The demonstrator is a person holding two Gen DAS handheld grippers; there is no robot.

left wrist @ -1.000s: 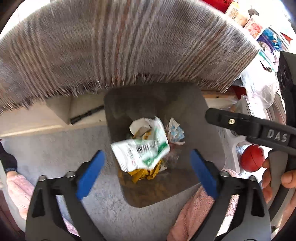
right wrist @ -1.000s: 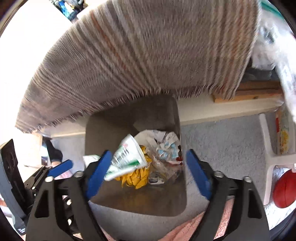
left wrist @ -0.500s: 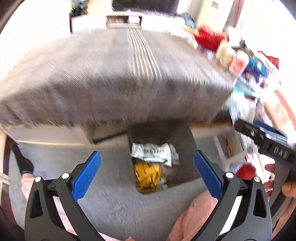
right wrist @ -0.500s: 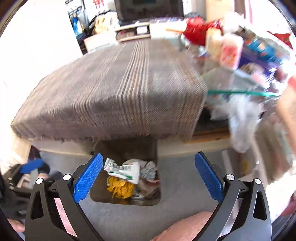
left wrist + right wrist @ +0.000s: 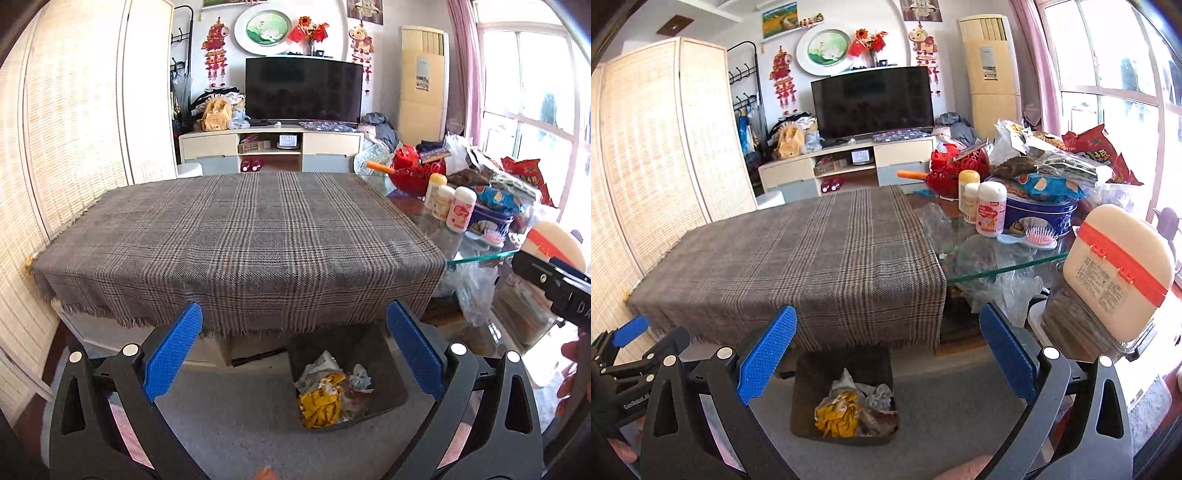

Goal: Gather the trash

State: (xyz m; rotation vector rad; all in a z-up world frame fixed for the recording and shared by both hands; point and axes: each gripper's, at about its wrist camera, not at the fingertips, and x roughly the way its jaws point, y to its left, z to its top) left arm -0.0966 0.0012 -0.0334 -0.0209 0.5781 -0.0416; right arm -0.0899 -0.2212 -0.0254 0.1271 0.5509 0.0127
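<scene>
A dark square trash bin stands on the grey carpet in front of the table; it also shows in the right wrist view. Crumpled trash lies in it: yellow wrappers, white paper, a bluish scrap; the same pile shows in the right wrist view. My left gripper is open and empty, raised above and in front of the bin. My right gripper is open and empty, likewise above the bin. The left gripper shows at the right wrist view's lower left.
A low table under a brown plaid cloth stands behind the bin. To its right a glass tabletop carries bottles, a blue tin, a hairbrush, snack bags and a cream box with an orange band. A TV stands at the back.
The green-and-white packet fell from between the jaws into the bin. Both grippers then rose and tilted up from the bin, so the table top and room came into view.
</scene>
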